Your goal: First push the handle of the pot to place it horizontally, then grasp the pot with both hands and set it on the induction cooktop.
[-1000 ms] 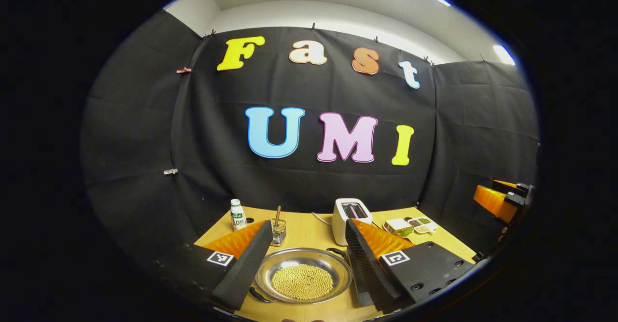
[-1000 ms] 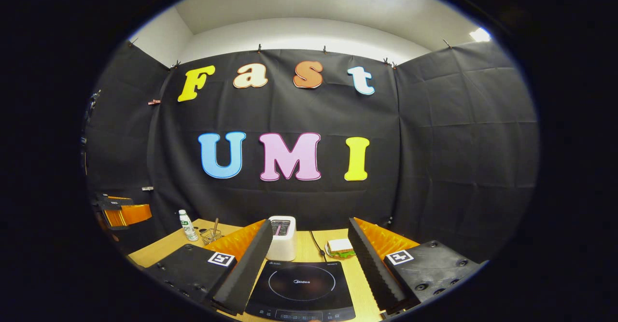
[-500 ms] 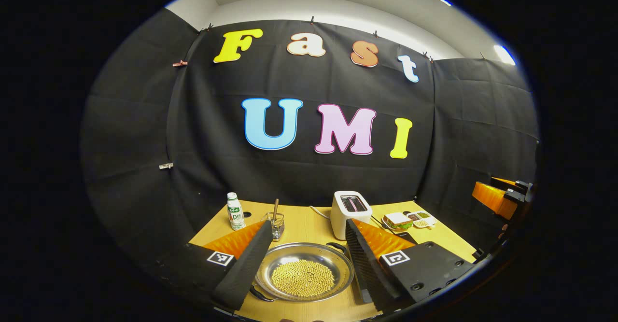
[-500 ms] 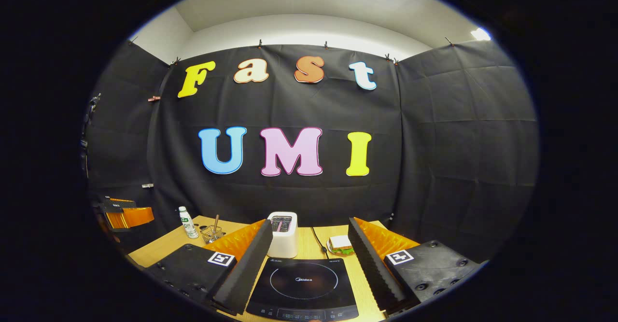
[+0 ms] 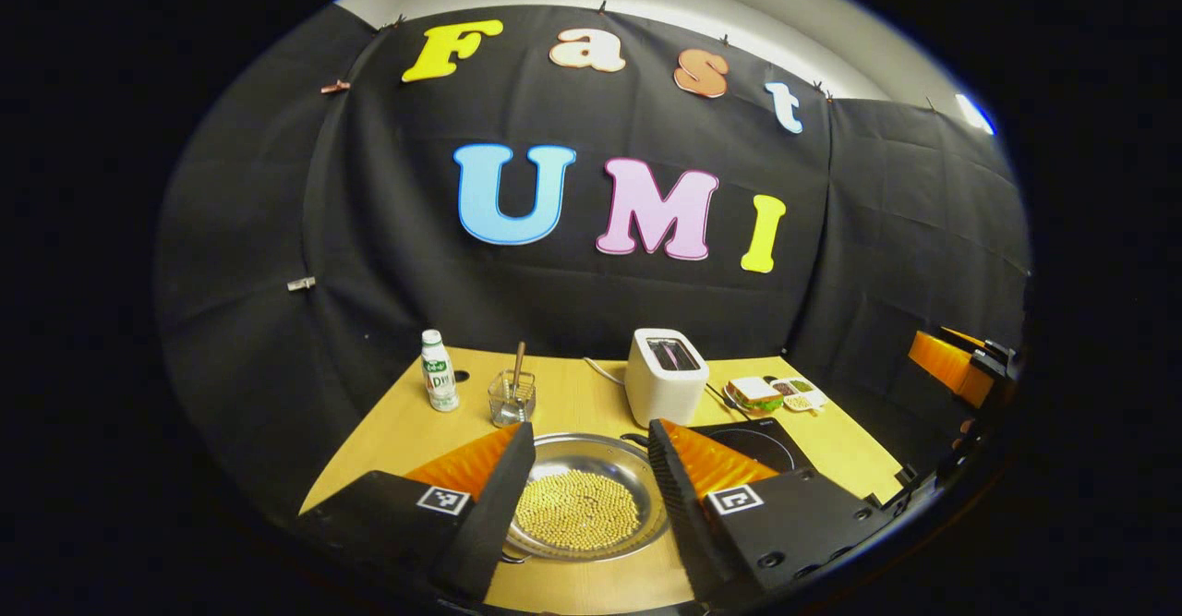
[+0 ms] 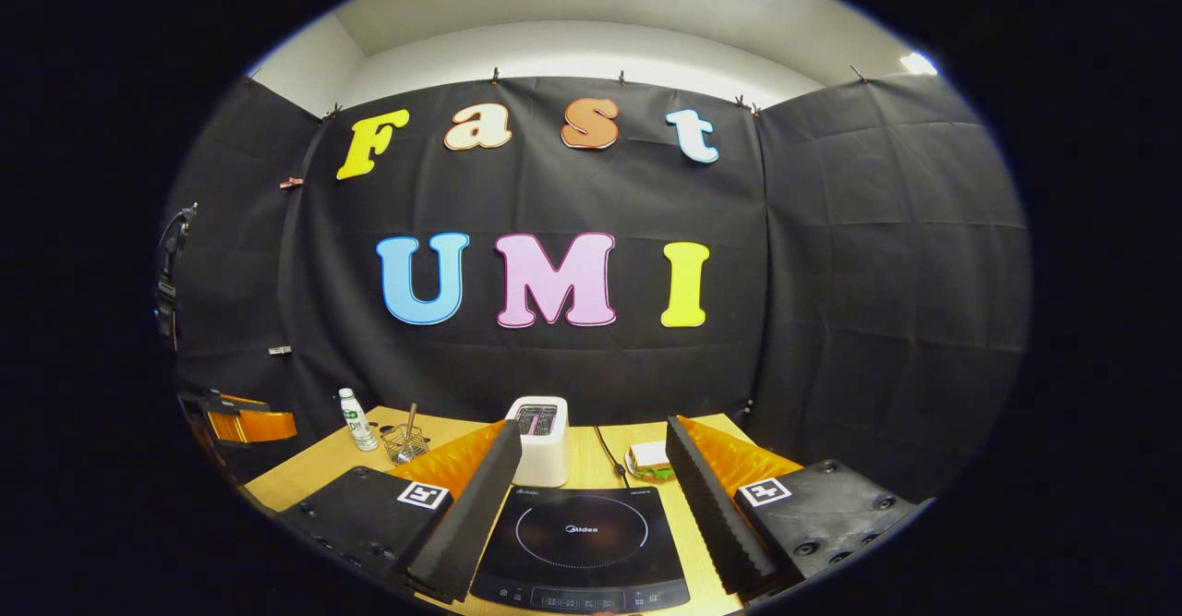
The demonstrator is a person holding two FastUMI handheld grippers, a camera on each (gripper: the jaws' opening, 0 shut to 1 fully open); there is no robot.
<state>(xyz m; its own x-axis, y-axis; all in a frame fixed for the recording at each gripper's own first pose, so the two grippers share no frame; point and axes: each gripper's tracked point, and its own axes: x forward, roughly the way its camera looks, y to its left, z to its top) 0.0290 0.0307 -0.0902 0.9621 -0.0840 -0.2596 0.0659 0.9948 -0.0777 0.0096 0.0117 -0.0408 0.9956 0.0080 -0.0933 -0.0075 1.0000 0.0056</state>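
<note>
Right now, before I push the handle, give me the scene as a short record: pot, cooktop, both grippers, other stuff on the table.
pot: on the table, holds small yellow beads, seen between the left gripper's fingers
pot handles: one dark handle at the far rim; the near one mostly hidden
cooktop: bare, right of the pot, in front of the toaster
left gripper: open, above the pot
right gripper: open, above the cooktop
other: bottle, wire holder, sandwich

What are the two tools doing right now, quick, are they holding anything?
Left tool: open, holding nothing, fingers either side of the pot.
Right tool: open, holding nothing, above the induction cooktop.
</note>
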